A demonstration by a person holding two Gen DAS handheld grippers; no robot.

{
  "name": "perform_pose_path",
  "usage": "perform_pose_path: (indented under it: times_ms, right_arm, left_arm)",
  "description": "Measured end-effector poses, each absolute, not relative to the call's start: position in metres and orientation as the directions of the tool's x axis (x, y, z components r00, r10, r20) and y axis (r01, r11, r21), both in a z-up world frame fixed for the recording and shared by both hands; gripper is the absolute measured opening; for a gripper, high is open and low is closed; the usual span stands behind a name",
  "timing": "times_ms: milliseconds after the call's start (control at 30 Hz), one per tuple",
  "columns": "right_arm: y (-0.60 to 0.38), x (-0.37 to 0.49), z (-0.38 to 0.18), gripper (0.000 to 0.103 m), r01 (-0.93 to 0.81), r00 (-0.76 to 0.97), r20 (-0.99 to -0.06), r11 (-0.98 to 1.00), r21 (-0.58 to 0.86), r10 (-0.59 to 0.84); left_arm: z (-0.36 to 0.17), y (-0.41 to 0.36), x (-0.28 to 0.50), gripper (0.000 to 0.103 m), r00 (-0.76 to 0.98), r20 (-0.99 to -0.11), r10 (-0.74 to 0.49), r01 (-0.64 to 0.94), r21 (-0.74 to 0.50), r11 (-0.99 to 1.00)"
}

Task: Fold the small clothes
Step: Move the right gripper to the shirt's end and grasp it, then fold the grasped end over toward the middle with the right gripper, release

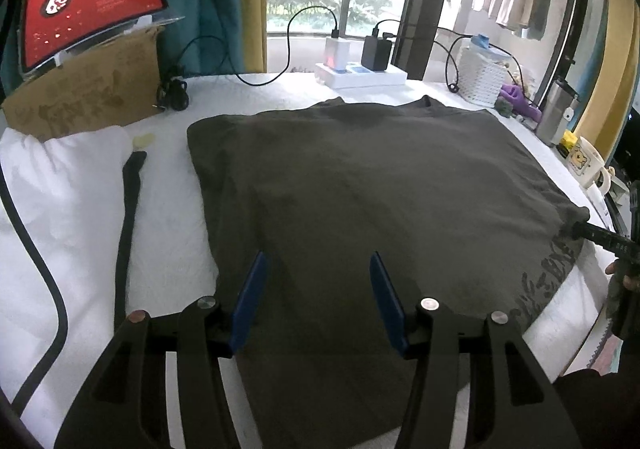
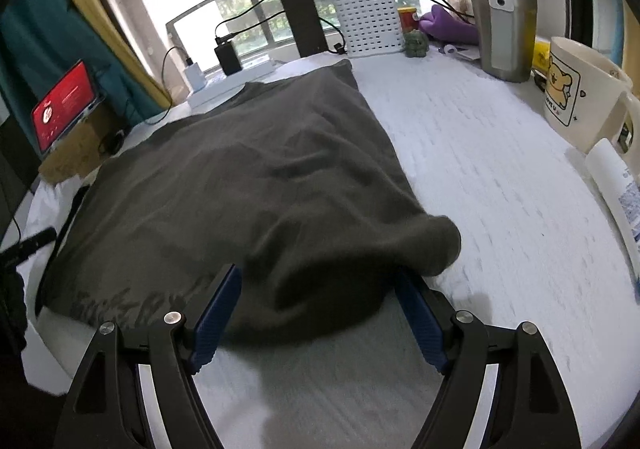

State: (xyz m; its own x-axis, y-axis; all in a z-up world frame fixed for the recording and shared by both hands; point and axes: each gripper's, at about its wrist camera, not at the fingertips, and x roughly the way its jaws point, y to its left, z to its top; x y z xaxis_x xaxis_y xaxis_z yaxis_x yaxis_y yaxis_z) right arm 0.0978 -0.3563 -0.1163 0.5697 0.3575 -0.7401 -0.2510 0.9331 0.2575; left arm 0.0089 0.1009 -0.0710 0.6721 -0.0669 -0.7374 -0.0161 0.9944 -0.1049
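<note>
Dark olive T-shirt (image 1: 360, 189) is lying spread flat on the white quilted surface (image 2: 500, 169), collar end pointing toward the window.

Left hand-held gripper (image 1: 316, 285) is hanging over the shirt's near hem, blue fingers (image 1: 250, 301) spread wide, gripping nothing; shirt fabric is showing between and beyond them.

Right hand-held gripper (image 2: 320, 301) is sitting at the shirt's near right corner, fingers parted. That corner is bunching into a raised, rolled lump that is lying in the gap between the fingers (partly draping over the right finger's tip, so contact there is likely; whether it is pinched I cannot tell).

Relative to the shirt:
- White folded cloth (image 1: 68, 177) and a dark strap (image 1: 128, 233) lying just off its left edge.
- Cardboard box (image 1: 88, 89) with a red-screen tablet (image 1: 92, 21) standing beyond its far left corner.
- White basket (image 2: 370, 21), steel tumbler (image 2: 506, 13) and bear mug (image 2: 580, 89) standing off its right side.
</note>
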Motion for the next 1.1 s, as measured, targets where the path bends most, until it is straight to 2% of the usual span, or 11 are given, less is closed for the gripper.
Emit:
perform_pose_path:
  times_ms: [300, 433, 467, 500, 533, 567, 633, 733, 833, 1100]
  right_arm:
    - [-0.344, 0.127, -0.117, 0.081, -0.21, 0.57, -0.738, 0.932, 0.296, 0.363]
    - [-0.332, 0.141, -0.117, 0.08, -0.208, 0.574, -0.745, 0.94, 0.269, 0.34]
    - [-0.329, 0.144, -0.117, 0.076, -0.207, 0.577, -0.745, 0.942, 0.265, 0.336]
    - [-0.324, 0.148, -0.118, 0.06, -0.207, 0.573, -0.751, 0.944, 0.255, 0.329]
    - [-0.32, 0.15, -0.118, 0.052, -0.208, 0.58, -0.752, 0.95, 0.234, 0.312]
    - [-0.316, 0.152, -0.119, 0.049, -0.217, 0.576, -0.757, 0.951, 0.222, 0.308]
    - [-0.31, 0.157, -0.12, 0.031, -0.226, 0.573, -0.76, 0.951, 0.212, 0.306]
    - [-0.311, 0.162, -0.121, 0.023, -0.232, 0.564, -0.759, 0.944, 0.234, 0.327]
    - [-0.319, 0.164, -0.119, 0.019, -0.218, 0.556, -0.746, 0.93, 0.295, 0.366]
    - [-0.293, 0.163, -0.082, 0.017, -0.283, 0.604, -0.7, 0.924, 0.259, 0.381]
  left_arm:
    - [-0.073, 0.11, 0.039, 0.054, 0.657, -0.747, -0.098, 0.0, -0.129, 0.992]
    - [-0.076, 0.117, 0.051, 0.054, 0.65, -0.753, -0.105, 0.002, -0.137, 0.991]
    - [-0.076, 0.119, 0.054, 0.054, 0.649, -0.753, -0.105, 0.001, -0.138, 0.99]
    - [-0.077, 0.121, 0.056, 0.054, 0.648, -0.754, -0.105, -0.003, -0.14, 0.99]
    - [-0.078, 0.124, 0.059, 0.054, 0.647, -0.756, -0.104, -0.007, -0.142, 0.99]
    - [-0.079, 0.126, 0.062, 0.055, 0.645, -0.757, -0.104, -0.01, -0.144, 0.99]
    - [-0.082, 0.131, 0.066, 0.055, 0.636, -0.764, -0.103, -0.016, -0.147, 0.989]
    - [-0.086, 0.138, 0.071, 0.055, 0.63, -0.769, -0.11, -0.021, -0.158, 0.987]
    - [-0.087, 0.142, 0.074, 0.055, 0.628, -0.769, -0.117, -0.02, -0.167, 0.986]
    - [-0.084, 0.152, 0.07, 0.055, 0.647, -0.752, -0.125, -0.027, -0.187, 0.982]
